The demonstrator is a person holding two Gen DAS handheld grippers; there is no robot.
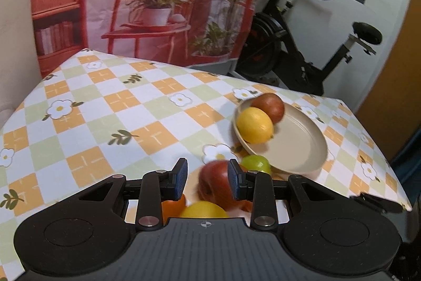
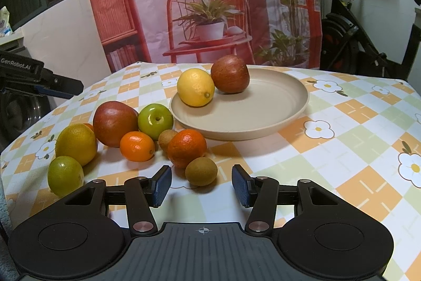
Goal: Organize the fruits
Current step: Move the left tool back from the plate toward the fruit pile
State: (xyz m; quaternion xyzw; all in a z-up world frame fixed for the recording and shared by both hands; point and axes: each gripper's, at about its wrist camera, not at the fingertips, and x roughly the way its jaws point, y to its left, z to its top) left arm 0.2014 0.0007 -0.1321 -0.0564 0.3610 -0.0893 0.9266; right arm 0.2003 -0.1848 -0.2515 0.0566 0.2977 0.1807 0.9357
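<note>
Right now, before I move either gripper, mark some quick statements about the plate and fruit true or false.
1. The round beige plate holds a yellow lemon and a dark red apple. True.
2. The shiny green apple sits on the plate. False: it is on the checked tablecloth, beside the rim.
3. The right gripper grips the brown kiwi. False: open, nothing held.
4. The left gripper is empty. True.

Bright indoor light, soft shadows, fisheye-curved edges, left wrist view motion-blurred
</note>
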